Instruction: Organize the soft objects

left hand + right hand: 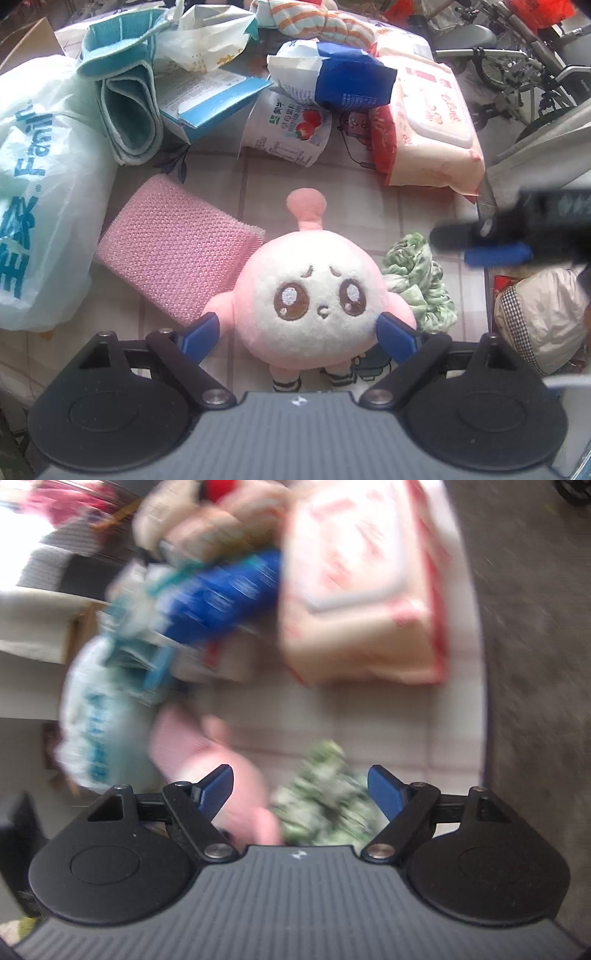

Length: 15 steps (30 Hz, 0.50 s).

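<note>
- Your left claw (298, 334) points steeply down at the table (332, 192), its blue fingers (201, 332) set on either side of the pink plush toy (314, 291). The tips lie against the toy's flanks, so it looks gripped, though the press itself is hard to judge.
- The plush toy faces the left wrist camera with its face up, in the open middle of the table, in front of the clutter heaped along the far edge.
- A pink sponge (177, 254) lies touching the toy on one side; a green crumpled cloth (417, 280) lies just beside it on the other.
- Your right claw (300, 788) stands wide open with nothing between its pads. The right wrist view is badly blurred; the green cloth (325, 805) sits below the gap between the fingers.
- Near the far edge lie a folded teal towel (125, 107) and a pack of wet wipes (428, 122).
</note>
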{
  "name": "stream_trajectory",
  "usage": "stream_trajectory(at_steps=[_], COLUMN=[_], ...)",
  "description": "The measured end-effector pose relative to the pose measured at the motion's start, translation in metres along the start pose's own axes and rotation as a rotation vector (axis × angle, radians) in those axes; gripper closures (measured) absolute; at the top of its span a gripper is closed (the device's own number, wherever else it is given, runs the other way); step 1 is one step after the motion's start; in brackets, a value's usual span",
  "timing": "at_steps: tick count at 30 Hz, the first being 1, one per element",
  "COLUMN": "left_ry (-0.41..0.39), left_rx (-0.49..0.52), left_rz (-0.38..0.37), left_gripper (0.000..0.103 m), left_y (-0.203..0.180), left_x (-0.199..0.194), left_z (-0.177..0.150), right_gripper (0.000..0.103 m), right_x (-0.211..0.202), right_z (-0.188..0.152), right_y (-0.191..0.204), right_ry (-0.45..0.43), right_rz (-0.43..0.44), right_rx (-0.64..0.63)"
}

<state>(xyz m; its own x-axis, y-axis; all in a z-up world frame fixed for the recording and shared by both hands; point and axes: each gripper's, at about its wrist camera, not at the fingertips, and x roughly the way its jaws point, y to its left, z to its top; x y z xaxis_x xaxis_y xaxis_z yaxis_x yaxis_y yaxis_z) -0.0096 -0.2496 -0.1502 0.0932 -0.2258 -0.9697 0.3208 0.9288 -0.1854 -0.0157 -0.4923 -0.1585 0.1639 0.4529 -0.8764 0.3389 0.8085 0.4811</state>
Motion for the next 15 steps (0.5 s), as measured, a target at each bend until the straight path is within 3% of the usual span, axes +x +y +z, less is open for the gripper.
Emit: stream_trajectory(at_steps=[4, 6, 7, 8, 11, 15], left_ry=[-0.006, -0.004, -0.003, -0.003, 0.005, 0.000], left_rx=[0.013, 0.022, 0.024, 0.024, 0.018, 0.028], left_rz=[0.005, 0.009, 0.011, 0.009, -0.002, -0.011], left_gripper=[0.009, 0.009, 0.009, 0.009, 0.012, 0.013], left_y=[-0.002, -0.004, -0.005, -0.005, -0.005, -0.011], left_x=[0.002, 0.002, 0.002, 0.003, 0.006, 0.010], left_z=[-0.001, -0.002, -0.002, -0.002, -0.004, -0.005], right_gripper=[0.025, 0.034, 0.047, 0.072, 0.083, 0.085], right_x=[0.026, 0.033, 0.033, 0.035, 0.035, 0.021], right_z=[-0.002, -0.003, -0.005, -0.005, -0.004, 0.000], right_y=[0.008, 0.011, 0.015, 0.017, 0.015, -0.002], right_ry=[0.028, 0.010, -0.008, 0.001, 0.013, -0.004], right_rz=[-0.066, -0.085, -0.083, -0.099, -0.113, -0.165], right_rx=[-0.033, -0.063, -0.095, -0.122, -0.132, -0.157])
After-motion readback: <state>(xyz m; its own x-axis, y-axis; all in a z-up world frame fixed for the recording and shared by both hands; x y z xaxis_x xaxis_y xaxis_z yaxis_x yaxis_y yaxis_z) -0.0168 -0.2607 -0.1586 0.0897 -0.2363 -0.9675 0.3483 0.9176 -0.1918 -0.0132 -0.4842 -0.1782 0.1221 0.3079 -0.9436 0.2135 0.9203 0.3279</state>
